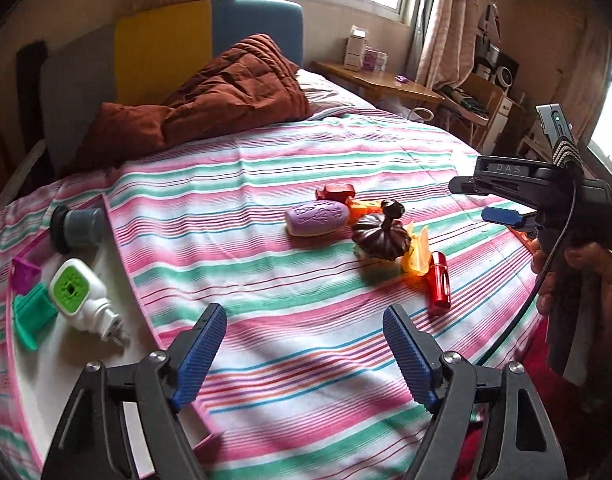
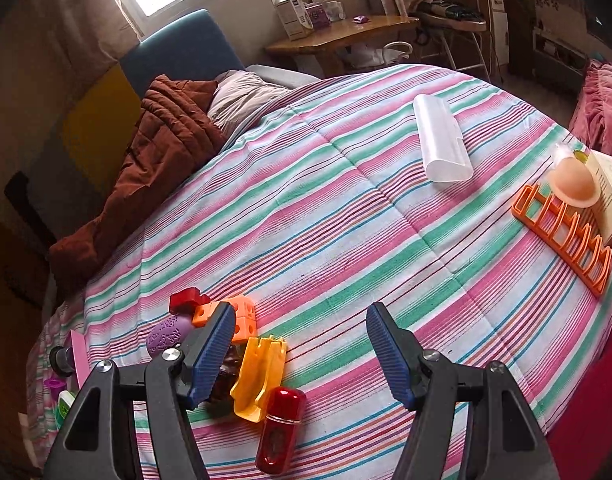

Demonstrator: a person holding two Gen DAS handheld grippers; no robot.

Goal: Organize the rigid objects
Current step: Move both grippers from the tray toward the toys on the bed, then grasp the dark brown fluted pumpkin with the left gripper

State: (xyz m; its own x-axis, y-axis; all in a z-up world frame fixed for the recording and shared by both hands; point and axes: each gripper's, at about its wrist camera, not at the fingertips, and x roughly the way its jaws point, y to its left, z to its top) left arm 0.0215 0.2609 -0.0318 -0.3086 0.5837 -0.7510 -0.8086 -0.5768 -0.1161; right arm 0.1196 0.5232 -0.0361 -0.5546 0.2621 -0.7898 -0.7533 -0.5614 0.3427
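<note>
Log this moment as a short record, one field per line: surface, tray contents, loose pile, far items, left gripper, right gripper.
surface: striped bedspread
tray contents: white tray holds a green-faced white plug-in, a teal piece, a purple piece and a grey cap
loose pile: purple oval, dark pumpkin-shaped lid, yellow piece, red capsule, orange cube, red block
far items: clear case, orange rack
left gripper: open, empty
right gripper: open, empty

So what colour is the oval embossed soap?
Purple; the soap shows best in the left wrist view.
</note>
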